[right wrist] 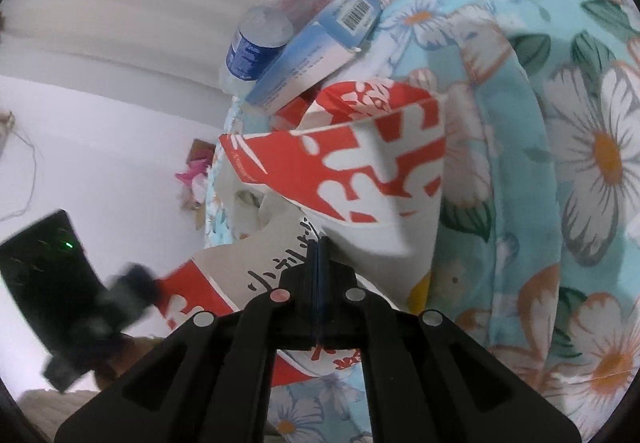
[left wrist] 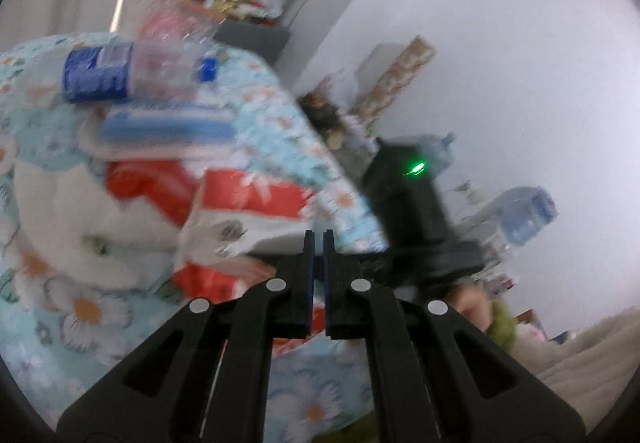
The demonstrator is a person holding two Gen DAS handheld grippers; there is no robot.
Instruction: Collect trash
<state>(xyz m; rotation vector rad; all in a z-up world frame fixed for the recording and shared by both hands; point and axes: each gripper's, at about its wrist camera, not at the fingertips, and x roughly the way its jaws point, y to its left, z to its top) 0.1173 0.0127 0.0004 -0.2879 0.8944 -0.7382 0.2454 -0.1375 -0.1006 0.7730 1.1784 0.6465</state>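
A red-and-white paper bag [left wrist: 248, 199] [right wrist: 360, 163] gapes open on the floral blanket [left wrist: 280, 115] [right wrist: 560, 123]. Above its mouth lie a blue-and-white carton [left wrist: 168, 127] [right wrist: 312, 55] and a clear plastic bottle [left wrist: 120, 71] [right wrist: 276, 15] with a blue cap and label. My right gripper [right wrist: 319, 247] is shut on the bag's near edge. My left gripper [left wrist: 319, 239] is shut too, and in the right wrist view it [right wrist: 132, 283] meets the bag's red corner at the lower left. The left wrist view is blurred.
A white fluffy thing [left wrist: 60, 211] lies left of the bag. Large water jugs [left wrist: 528, 211] and clutter stand along the white wall. A pink item and cardboard [right wrist: 192, 171] sit by the wall beyond the bed. More packets [left wrist: 236, 3] pile at the back.
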